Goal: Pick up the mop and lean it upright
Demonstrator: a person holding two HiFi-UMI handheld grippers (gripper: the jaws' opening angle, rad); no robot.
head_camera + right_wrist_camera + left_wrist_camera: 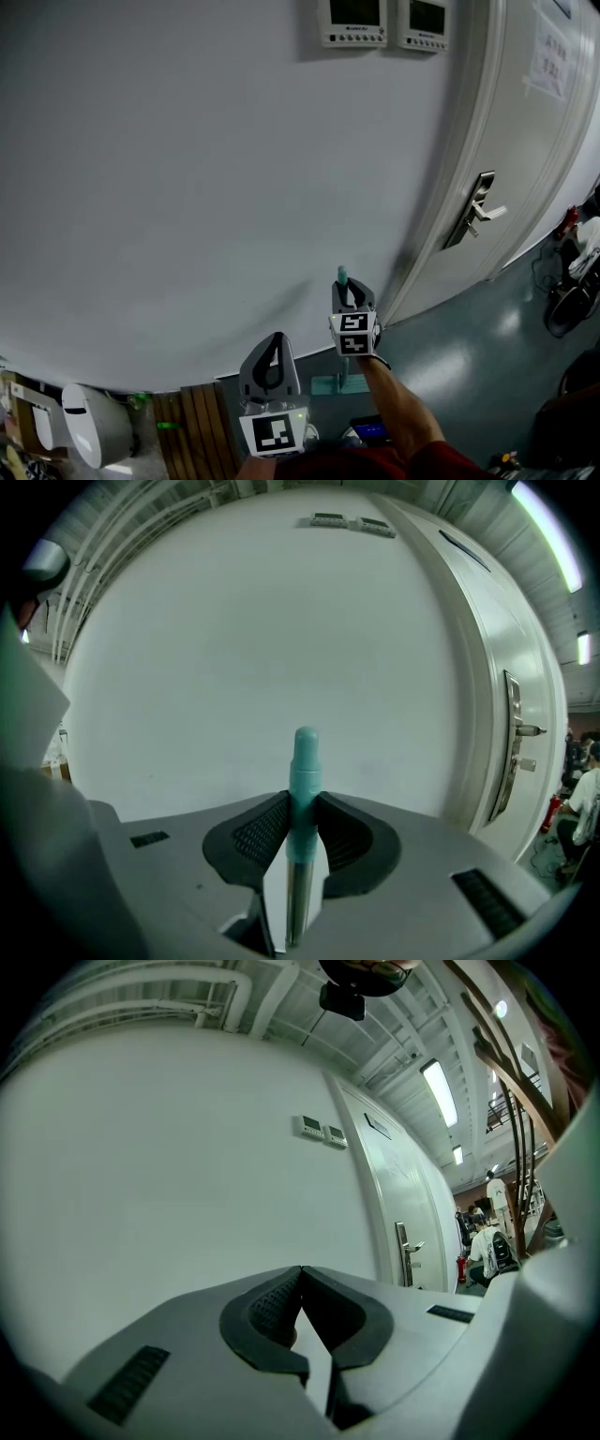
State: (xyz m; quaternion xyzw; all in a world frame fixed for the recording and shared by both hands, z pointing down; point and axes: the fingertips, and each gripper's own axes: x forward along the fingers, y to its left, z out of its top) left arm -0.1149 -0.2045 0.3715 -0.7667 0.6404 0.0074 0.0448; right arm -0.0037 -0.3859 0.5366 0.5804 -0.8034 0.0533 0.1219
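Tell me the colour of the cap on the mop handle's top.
The cap is teal; the right gripper view shows it best.

Reaching forward with right gripper (344, 284) on a bare, outstretched forearm (398, 398), its 2 jaws clamped on mop handle (303, 771); holding left gripper (273, 345) lower and nearer the body, jaws closed together, nothing between

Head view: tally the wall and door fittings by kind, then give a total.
White rectangular wall control panels: 2
Silver metal lever door handle: 1
White paper notice sheet: 1
Total: 4
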